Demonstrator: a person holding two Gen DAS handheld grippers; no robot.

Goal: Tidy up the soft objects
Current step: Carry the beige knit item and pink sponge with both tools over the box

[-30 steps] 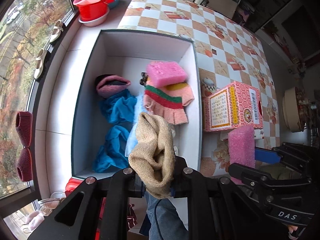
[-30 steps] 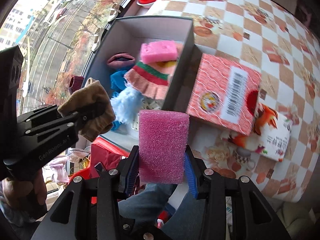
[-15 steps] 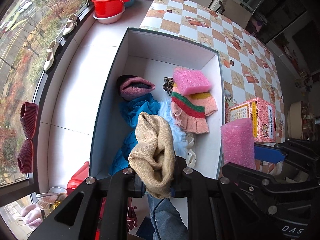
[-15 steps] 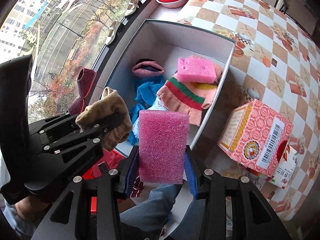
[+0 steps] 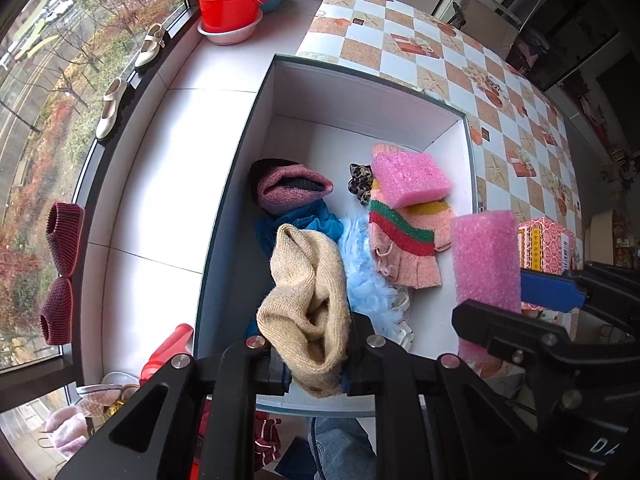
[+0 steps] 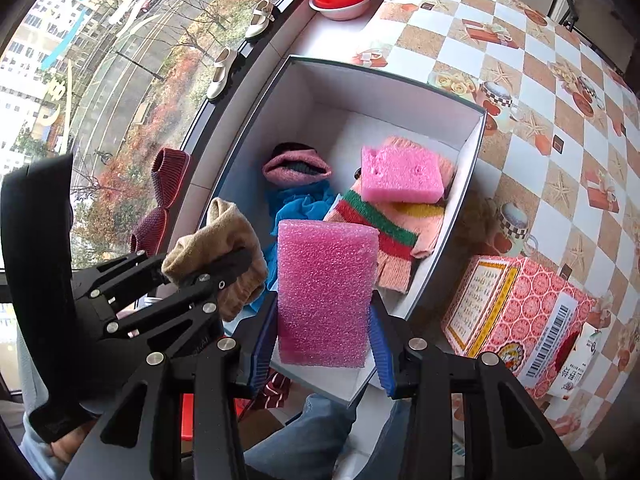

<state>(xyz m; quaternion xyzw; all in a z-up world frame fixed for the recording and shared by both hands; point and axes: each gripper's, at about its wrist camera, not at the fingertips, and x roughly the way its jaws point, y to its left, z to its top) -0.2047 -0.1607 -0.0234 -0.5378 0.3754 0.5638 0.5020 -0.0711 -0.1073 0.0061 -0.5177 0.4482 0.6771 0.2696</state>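
Note:
My left gripper (image 5: 314, 368) is shut on a beige knitted sock (image 5: 306, 304) and holds it above the near end of the white storage box (image 5: 360, 116). My right gripper (image 6: 322, 354) is shut on a pink foam block (image 6: 326, 292), held upright over the box's near right corner. The block also shows in the left wrist view (image 5: 486, 264), and the sock in the right wrist view (image 6: 218, 248). In the box lie another pink sponge (image 6: 400, 174), a striped knit piece (image 6: 384, 236), a pink beanie (image 6: 296, 168), blue cloth (image 6: 300, 206) and a light blue fluffy piece (image 5: 366, 280).
A red patterned carton (image 6: 516, 312) stands on the checkered table (image 6: 520, 80) right of the box. Stacked red basins (image 5: 230, 4) sit at the far left. Shoes (image 5: 110, 112) and dark red slippers (image 5: 58, 276) line the window sill.
Both grippers have moved left and forward, so the sock and the foam block now hang over the box instead of beside it. The grips have not changed.

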